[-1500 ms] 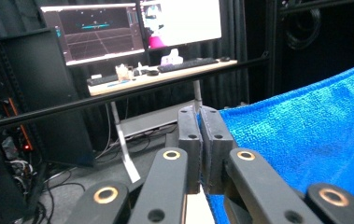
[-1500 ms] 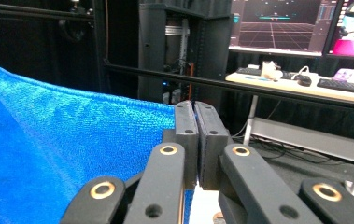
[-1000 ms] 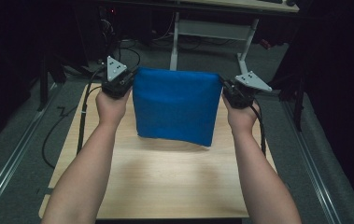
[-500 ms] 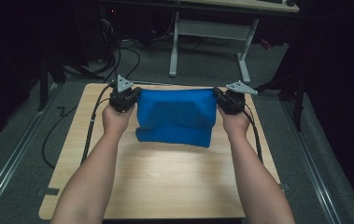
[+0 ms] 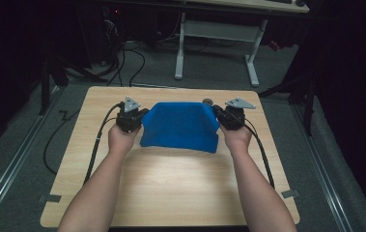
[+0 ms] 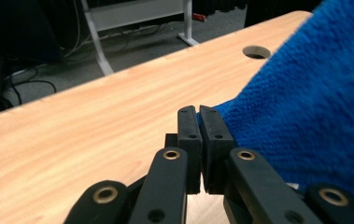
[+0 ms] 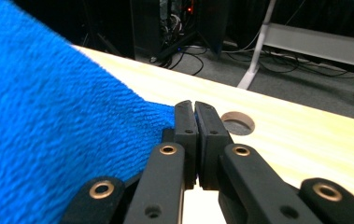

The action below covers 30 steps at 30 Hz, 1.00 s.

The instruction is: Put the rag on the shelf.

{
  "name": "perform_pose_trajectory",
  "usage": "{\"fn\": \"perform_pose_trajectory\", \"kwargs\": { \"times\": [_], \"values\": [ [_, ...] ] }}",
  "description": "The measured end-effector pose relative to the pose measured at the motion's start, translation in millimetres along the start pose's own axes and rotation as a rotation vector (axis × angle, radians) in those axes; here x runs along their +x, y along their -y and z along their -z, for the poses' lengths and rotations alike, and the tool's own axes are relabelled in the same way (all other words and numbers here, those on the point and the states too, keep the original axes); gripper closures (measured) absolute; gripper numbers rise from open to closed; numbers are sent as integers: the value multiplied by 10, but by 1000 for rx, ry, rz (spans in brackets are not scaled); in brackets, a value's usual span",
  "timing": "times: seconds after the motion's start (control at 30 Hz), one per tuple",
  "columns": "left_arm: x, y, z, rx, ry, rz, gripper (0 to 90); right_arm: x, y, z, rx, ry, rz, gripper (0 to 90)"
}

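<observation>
A blue towel (image 5: 180, 126) hangs stretched between my two grippers over the far half of the wooden table (image 5: 171, 188); its lower edge rests on the tabletop. My left gripper (image 5: 139, 116) is shut on the towel's left top corner, and the blue towel (image 6: 305, 112) bunches out to the right of its jaws (image 6: 198, 119). My right gripper (image 5: 218, 116) is shut on the right top corner; there the blue towel (image 7: 48, 135) spreads to the left of the jaws (image 7: 189, 114). Both pairs of jaws stand pressed together on the cloth.
A round cable hole (image 5: 207, 102) sits in the table near its far edge, just behind the towel. Beyond the table stand a white desk frame (image 5: 214, 34) and loose cables (image 5: 122, 53) on the grey floor. Black cables (image 5: 96, 145) trail from both grippers over the tabletop.
Both hands have come down with the towel held between them. The towel hung high and broad a second ago; now it sits low with its bottom edge on the table.
</observation>
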<state>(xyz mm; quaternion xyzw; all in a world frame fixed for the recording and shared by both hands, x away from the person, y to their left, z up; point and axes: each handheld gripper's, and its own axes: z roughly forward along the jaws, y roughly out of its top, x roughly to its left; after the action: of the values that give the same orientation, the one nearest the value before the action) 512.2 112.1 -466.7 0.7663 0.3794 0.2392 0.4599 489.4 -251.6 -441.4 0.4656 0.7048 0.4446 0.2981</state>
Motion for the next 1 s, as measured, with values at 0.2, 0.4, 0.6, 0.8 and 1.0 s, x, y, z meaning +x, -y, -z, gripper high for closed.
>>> {"fn": "perform_pose_trajectory", "kwargs": {
  "times": [0.2, 0.4, 0.6, 0.8, 1.0],
  "values": [
    [-8, 152, -34, 20, 19, 18, 882, 39, 124, -28, 8, -20, -12, 892],
    [-37, 258, -34, 23, 35, 29, 882, 56, 239, -32, 11, -34, -25, 891],
    [-83, 377, -20, 34, 48, 27, 882, 66, 344, -54, 37, -43, -32, 890],
    [-98, 444, -1, 40, 51, 32, 882, 60, 426, -71, 41, -43, -44, 890],
    [-92, 505, 8, 54, 51, 43, 877, 40, 522, -89, 58, -40, -55, 887]
  ]
}}
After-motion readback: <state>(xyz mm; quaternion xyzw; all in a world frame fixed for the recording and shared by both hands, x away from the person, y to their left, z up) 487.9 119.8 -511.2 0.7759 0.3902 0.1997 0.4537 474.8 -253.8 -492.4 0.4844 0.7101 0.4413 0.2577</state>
